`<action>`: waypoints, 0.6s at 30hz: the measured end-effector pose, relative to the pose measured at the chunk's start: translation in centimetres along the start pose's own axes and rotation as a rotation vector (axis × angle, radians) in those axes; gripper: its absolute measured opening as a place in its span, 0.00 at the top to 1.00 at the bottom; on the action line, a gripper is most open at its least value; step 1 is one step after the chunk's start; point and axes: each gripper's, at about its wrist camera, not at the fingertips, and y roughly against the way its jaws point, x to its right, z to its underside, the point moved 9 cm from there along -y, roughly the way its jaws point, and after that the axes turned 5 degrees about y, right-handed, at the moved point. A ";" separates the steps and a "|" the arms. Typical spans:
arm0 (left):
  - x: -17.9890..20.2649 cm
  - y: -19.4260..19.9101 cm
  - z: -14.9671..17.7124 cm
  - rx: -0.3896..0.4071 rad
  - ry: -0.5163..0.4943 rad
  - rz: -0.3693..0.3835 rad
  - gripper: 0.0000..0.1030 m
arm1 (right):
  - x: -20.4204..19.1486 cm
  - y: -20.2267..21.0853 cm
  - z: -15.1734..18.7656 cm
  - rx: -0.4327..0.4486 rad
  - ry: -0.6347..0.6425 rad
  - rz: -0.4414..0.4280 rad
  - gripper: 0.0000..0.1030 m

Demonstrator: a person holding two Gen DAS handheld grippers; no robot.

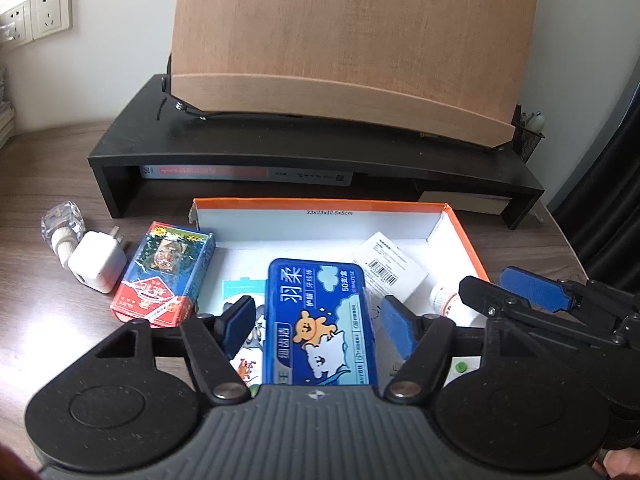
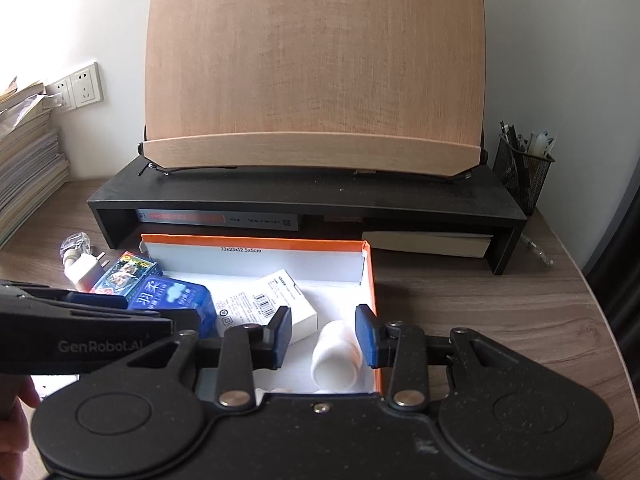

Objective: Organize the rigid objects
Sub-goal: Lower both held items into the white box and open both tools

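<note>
A blue toothpick tin (image 1: 320,320) lies in the orange-rimmed white cardboard box (image 1: 320,203), on top of a cartoon card (image 1: 244,292). My left gripper (image 1: 318,326) straddles the tin, open, with a small gap at each pad. A white bottle (image 2: 334,356) lies on its side in the box's right corner. My right gripper (image 2: 324,338) is around it, open, its left pad clear of the bottle. A white barcode carton (image 2: 264,304) lies in the box too. Left of the box on the desk are a playing-card pack (image 1: 164,276), a white charger (image 1: 96,266) and a clear plug-in piece (image 1: 62,224).
Behind the box stands a black desk riser (image 1: 280,148) with books under it and a wooden book stand (image 1: 352,40) on top. A mesh pen holder (image 2: 520,172) sits at the right, a stack of papers (image 2: 24,160) at the left. Bare desk (image 2: 480,300) lies right of the box.
</note>
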 end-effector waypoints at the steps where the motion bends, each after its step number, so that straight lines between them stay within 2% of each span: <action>1: 0.0 0.3 -0.1 0.006 -0.003 -0.001 0.31 | -0.1 0.2 -0.1 0.005 0.000 0.002 0.57; 4: -0.2 1.1 -0.3 0.019 -0.002 -0.017 0.26 | -0.3 1.0 -0.4 0.021 -0.001 0.007 0.56; 12: -2.5 3.6 0.0 0.045 0.029 -0.052 0.16 | -1.8 3.4 -0.8 0.064 0.001 0.012 0.32; 18: -4.7 5.8 1.4 0.057 0.062 -0.076 0.15 | -4.3 4.8 -0.3 0.068 0.031 -0.016 0.29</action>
